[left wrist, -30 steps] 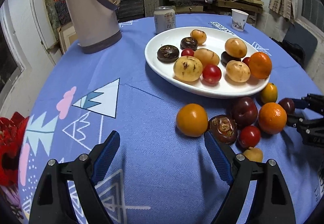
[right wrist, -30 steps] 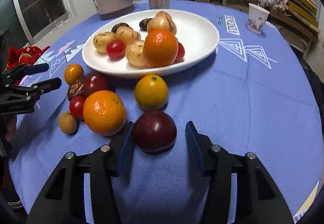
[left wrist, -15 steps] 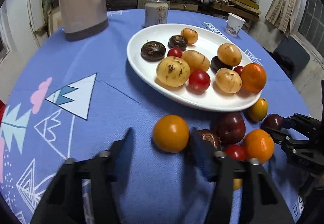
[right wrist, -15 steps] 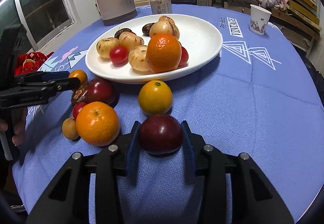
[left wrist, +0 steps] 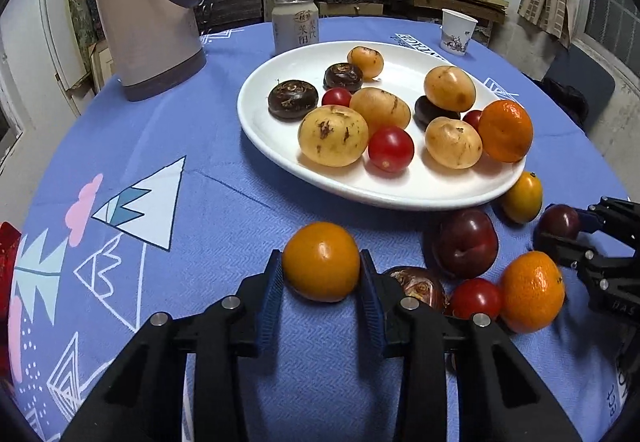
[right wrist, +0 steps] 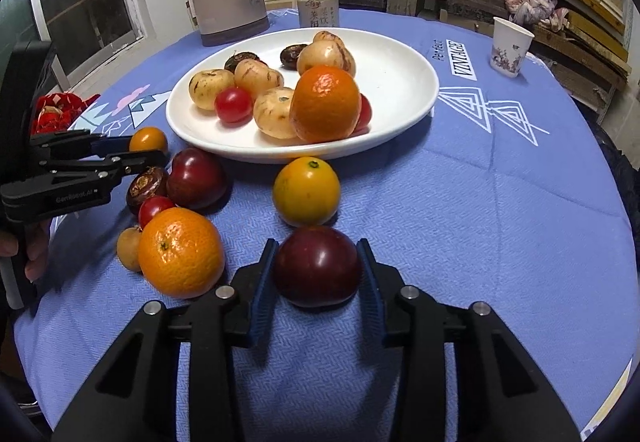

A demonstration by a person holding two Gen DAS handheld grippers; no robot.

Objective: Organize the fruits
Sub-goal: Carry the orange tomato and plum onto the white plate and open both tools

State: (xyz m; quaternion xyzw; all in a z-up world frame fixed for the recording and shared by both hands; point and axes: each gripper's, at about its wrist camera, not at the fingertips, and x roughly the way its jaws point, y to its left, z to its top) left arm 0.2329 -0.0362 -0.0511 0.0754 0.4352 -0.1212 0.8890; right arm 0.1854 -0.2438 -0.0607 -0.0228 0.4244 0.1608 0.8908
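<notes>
Left claw just closing, clamped on one round orange fruit, lower centre; right claw just closing, clamped on one dark plum, lower centre.

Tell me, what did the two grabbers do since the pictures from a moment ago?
The left gripper slid forward and its jaws have just closed on the orange fruit. The right gripper stayed put; its jaws, already around the dark plum, closed onto it. Both fruits are still on the cloth. The white plate and its fruit look unchanged.
</notes>
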